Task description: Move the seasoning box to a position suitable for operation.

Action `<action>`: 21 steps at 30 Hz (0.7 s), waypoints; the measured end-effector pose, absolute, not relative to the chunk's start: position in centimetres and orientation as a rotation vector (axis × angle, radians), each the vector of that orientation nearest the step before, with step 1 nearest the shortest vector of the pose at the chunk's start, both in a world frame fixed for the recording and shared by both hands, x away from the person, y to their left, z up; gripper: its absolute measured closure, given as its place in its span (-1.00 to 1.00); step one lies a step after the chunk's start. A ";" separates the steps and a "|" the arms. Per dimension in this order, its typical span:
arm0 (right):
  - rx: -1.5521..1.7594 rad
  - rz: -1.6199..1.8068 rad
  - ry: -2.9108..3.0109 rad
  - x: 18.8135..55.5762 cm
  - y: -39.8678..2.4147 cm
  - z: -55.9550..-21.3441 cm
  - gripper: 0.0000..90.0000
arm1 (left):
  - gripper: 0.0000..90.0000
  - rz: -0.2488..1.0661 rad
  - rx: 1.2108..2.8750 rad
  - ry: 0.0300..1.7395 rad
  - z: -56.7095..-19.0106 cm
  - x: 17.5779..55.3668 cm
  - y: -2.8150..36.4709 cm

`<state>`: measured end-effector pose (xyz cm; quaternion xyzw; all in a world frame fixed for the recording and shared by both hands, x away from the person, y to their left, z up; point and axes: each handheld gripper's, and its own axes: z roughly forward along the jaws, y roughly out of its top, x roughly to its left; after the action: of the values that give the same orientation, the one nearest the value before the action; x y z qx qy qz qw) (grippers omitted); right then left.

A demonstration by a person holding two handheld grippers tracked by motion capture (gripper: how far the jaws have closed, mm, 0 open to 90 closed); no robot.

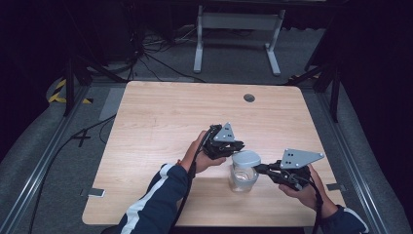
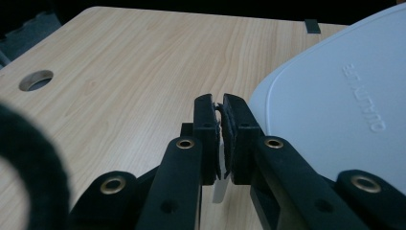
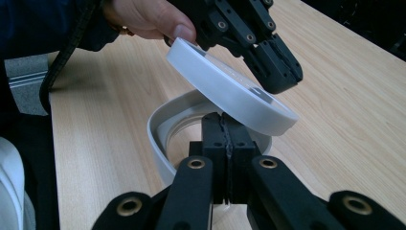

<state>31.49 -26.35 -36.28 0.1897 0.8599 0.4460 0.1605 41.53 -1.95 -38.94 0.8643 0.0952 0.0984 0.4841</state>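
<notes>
Evidently the lid (image 3: 230,91) was half off: tilted above the jar (image 1: 243,176), its edge pinched beside the closed left claw (image 3: 282,76). Closed right claw (image 3: 227,139) gripped the jar's rim; full removal remained.

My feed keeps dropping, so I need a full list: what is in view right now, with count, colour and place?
Clear glass jar: one, transparent, white collar at its mouth, front right of table.
White round plastic lid: one, white, tilted above the jar mouth.
Light wooden table: one, pale wood, centre, grey round hole near far edge.
White metal stand: one, white, floor beyond table.
Left hand-held gripper: one, black, shut on the lid's edge.
Right hand-held gripper: one, black, shut beside the jar.
</notes>
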 end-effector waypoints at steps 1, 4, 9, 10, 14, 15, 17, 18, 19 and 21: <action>0.544 1.273 2.455 31.5 -26.3 -36.2 0.99 | 0.87 0.250 2.109 0.231 -38.8 41.6 -1.6; 0.552 1.271 2.446 31.7 -26.3 -36.2 0.99 | 0.82 0.276 2.104 0.261 -38.7 41.4 -0.5; 0.565 1.256 2.431 32.1 -26.3 -36.1 0.99 | 0.78 0.319 2.121 0.299 -38.7 41.0 2.3; 0.564 1.250 2.428 32.2 -26.3 -36.1 0.99 | 0.77 0.328 2.128 0.305 -38.7 40.8 2.9; 0.577 1.247 2.418 32.5 -26.4 -36.1 0.99 | 0.75 0.349 2.139 0.339 -39.2 39.9 5.1; 0.576 1.249 2.415 32.6 -26.5 -36.0 0.99 | 0.74 0.355 2.148 0.343 -39.3 39.8 5.6; 0.579 1.245 2.408 32.7 -26.5 -36.0 0.99 | 0.73 0.368 2.156 0.359 -39.6 39.3 6.6; 0.579 1.247 2.407 32.7 -26.5 -35.9 0.99 | 0.72 0.369 2.164 0.371 -39.8 39.0 7.3; 0.582 1.249 2.404 32.8 -26.5 -35.9 0.99 | 0.72 0.374 2.170 0.383 -40.0 38.8 7.8; 0.584 1.244 2.402 33.0 -26.5 -35.9 0.99 | 0.70 0.375 2.175 0.406 -40.5 38.3 8.8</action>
<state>32.99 -26.47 -35.94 0.2074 0.8528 0.4416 0.1862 38.34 8.84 -40.45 0.8732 0.1630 0.1506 0.4338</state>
